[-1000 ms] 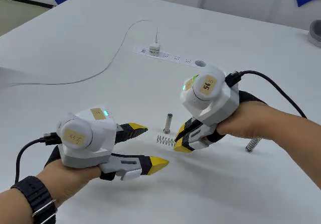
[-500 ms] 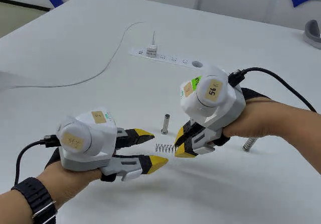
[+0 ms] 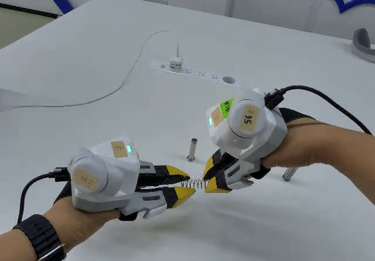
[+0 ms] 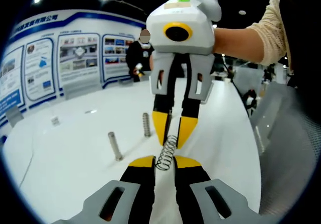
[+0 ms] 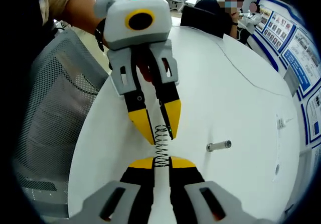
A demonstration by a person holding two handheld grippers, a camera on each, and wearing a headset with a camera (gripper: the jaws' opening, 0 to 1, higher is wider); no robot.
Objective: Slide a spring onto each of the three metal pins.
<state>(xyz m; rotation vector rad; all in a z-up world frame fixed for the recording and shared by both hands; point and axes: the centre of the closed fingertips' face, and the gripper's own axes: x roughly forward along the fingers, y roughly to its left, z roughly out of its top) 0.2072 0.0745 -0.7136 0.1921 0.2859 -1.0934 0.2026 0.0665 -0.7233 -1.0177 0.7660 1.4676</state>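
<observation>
A small coil spring (image 3: 195, 183) is held in the air between the two grippers. My right gripper (image 3: 210, 178) is shut on one end of it. My left gripper (image 3: 182, 182) has its jaws closed in on the other end. In the left gripper view the spring (image 4: 167, 153) runs from my own jaws up to the right gripper (image 4: 173, 130). In the right gripper view the spring (image 5: 161, 146) reaches the left gripper (image 5: 159, 128). A bare metal pin (image 3: 191, 148) stands upright on the white table just behind the grippers. A second spring (image 3: 288, 174) is partly hidden behind the right hand.
A white power strip (image 3: 193, 72) with a plug and a thin cable (image 3: 117, 88) lies further back on the table (image 3: 88, 50). A grey object (image 3: 364, 41) sits at the far right edge. In the left gripper view a person (image 4: 139, 53) stands by wall posters.
The left gripper moved right to the spring and its wide-open jaws closed in on the free end. The right gripper lifted the spring off the table.
</observation>
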